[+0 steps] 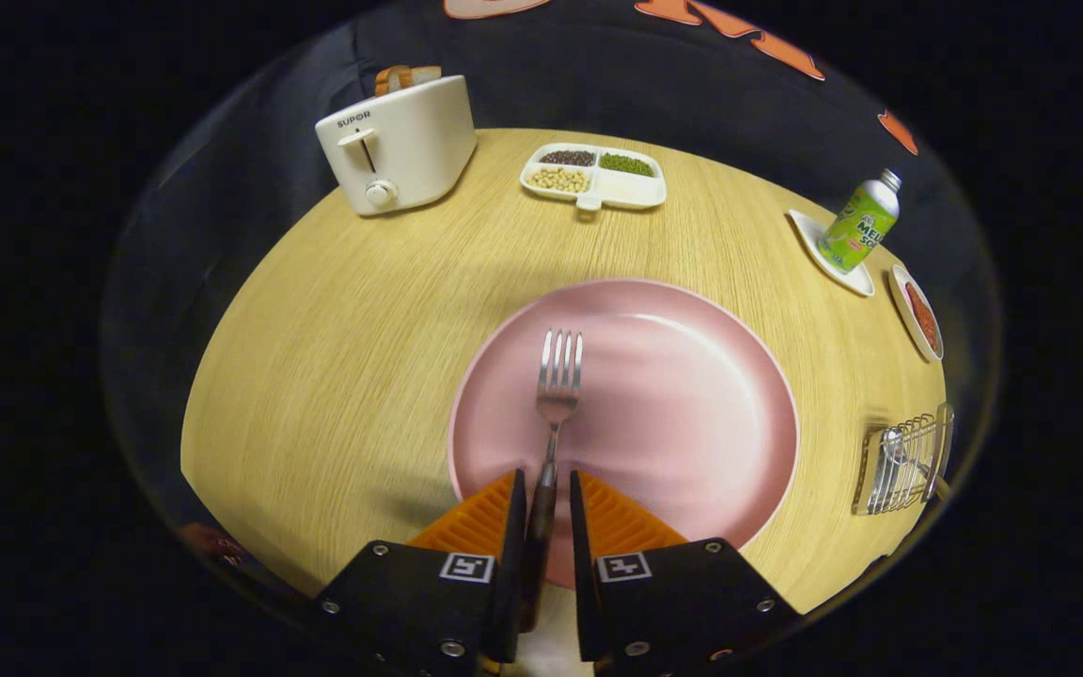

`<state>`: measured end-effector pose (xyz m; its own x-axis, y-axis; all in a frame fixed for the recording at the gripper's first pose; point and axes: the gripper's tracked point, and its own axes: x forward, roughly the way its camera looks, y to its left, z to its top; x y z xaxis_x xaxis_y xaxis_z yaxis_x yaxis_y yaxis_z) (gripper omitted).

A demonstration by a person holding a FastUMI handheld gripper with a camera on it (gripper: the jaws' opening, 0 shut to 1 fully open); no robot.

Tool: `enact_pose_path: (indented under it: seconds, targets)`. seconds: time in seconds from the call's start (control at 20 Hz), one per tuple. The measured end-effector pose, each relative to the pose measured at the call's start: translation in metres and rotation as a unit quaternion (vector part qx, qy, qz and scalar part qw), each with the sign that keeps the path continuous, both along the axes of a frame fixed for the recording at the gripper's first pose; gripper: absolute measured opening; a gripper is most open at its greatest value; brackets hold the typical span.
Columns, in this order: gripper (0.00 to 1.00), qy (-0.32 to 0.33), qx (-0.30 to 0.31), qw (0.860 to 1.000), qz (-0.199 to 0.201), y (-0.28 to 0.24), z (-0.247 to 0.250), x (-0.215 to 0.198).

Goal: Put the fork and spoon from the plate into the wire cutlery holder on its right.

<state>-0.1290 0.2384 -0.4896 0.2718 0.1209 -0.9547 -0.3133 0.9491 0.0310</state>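
Observation:
A steel fork point(557, 385) lies on the pink plate point(682, 414) with its tines pointing away from me. Its dark handle runs back between my two fingers. My gripper point(547, 489) straddles that handle over the plate's near rim, its jaws narrowed. The handle sits close against the left finger, and a slim gap shows on the right side. The wire cutlery holder point(903, 459) stands on the table to the right of the plate. Something shiny shows inside it, but I cannot tell what it is.
On the round wooden table point(335, 357), a white toaster point(399, 141) with bread stands far left. A divided dish of beans point(595, 175) sits far centre. A green bottle point(861, 224) on a white coaster and a small dish of red sauce point(918, 313) sit far right.

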Motion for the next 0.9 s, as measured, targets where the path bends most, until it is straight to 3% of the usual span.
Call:
enact_pose_path:
  seconds: [0.3, 0.6, 0.9]
  targets:
    - [0.09, 0.031, 0.007, 0.999, -0.015, -0.006, -0.002, -0.004]
    - [0.05, 0.013, 0.047, 0.997, -0.053, -0.014, 0.023, 0.008]
    - [0.05, -0.056, 0.062, 0.994, -0.076, -0.059, 0.083, 0.035]
